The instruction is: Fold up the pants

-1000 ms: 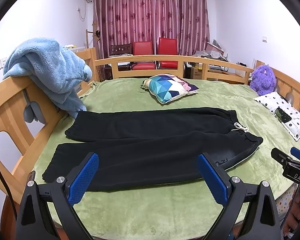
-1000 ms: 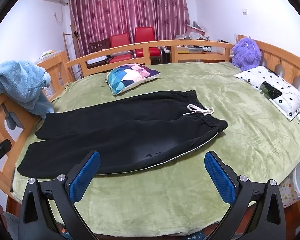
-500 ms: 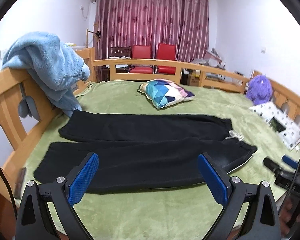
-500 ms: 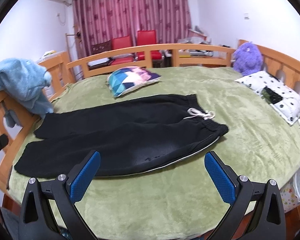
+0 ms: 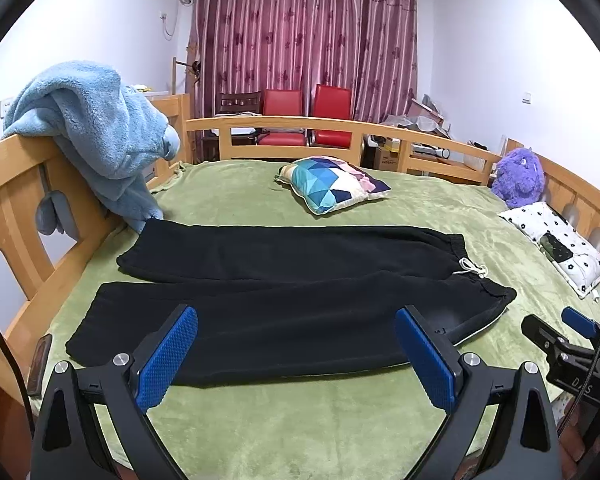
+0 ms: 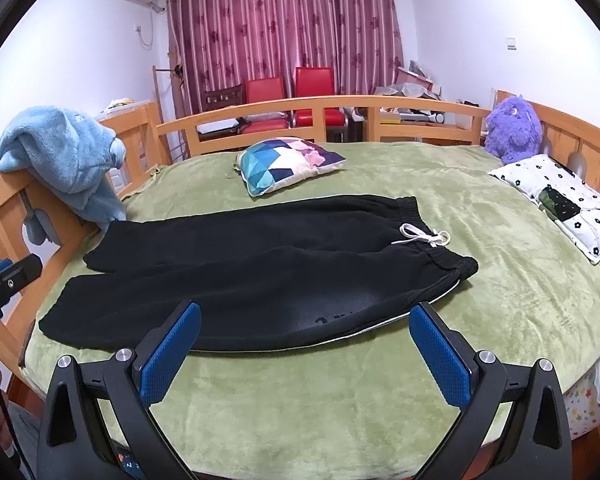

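Presently: black pants flat along the bed's near edge, legs apart, unfolded; our left tongs and right tongs hover wide open, empty, and should, we judge, pinch near-leg cuff and waistband together.

Behind the wooden bed rail stand two red chairs, backed by closed maroon curtains; white walls flank them.

Both wrist views face across the bed from its near edge, sharing the pants.
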Tool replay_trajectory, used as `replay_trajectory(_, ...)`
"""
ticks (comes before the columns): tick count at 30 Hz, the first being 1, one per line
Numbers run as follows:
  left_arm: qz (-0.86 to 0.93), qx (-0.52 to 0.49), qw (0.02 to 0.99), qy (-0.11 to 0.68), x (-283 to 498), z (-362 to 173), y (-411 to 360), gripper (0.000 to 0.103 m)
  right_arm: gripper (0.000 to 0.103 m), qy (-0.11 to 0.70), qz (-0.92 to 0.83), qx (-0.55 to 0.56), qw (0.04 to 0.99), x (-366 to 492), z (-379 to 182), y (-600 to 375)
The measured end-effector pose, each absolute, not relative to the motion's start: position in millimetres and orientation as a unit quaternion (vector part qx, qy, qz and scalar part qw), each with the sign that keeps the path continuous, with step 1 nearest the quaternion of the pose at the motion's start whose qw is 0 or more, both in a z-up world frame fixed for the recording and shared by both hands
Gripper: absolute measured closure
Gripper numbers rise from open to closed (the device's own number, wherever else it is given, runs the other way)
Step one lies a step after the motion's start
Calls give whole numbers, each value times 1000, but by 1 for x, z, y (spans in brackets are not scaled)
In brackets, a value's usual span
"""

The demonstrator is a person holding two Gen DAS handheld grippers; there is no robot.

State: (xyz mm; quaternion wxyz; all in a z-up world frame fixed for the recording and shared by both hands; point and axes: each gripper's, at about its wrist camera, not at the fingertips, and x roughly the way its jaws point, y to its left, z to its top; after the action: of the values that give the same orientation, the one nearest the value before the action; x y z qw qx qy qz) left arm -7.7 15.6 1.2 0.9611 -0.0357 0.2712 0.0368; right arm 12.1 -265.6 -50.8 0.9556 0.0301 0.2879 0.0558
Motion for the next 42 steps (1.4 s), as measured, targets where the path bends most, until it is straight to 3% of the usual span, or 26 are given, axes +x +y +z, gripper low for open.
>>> replay_trajectory(10, 38, -36, 961, 270, -5, -3, 14, 3, 1, 290, 53, 33, 955, 21, -49, -264)
replay_trajectory(18, 42, -44, 950, 307, 20, -54, 39, 3, 1, 268, 11, 33, 963, 45, -79, -274)
replay_trajectory(23, 66, -93, 915, 387, 49, -116, 84, 4, 10, 314, 12, 38, 949, 79, -123, -285)
replay_trajectory(30, 117, -152, 885, 424, 65, -178, 142, 9, 21, 391, -5, 79, 917, 124, -182, -314)
replay_trajectory(37, 136, -207, 861, 445, 85, -212, 179, 12, 21, 418, -41, 117, 900, 154, -211, -331)
replay_trajectory(42, 133, -209, 849, 467, 105, -218, 182, 12, 21, 451, -34, 67, 890, 188, -228, -324)
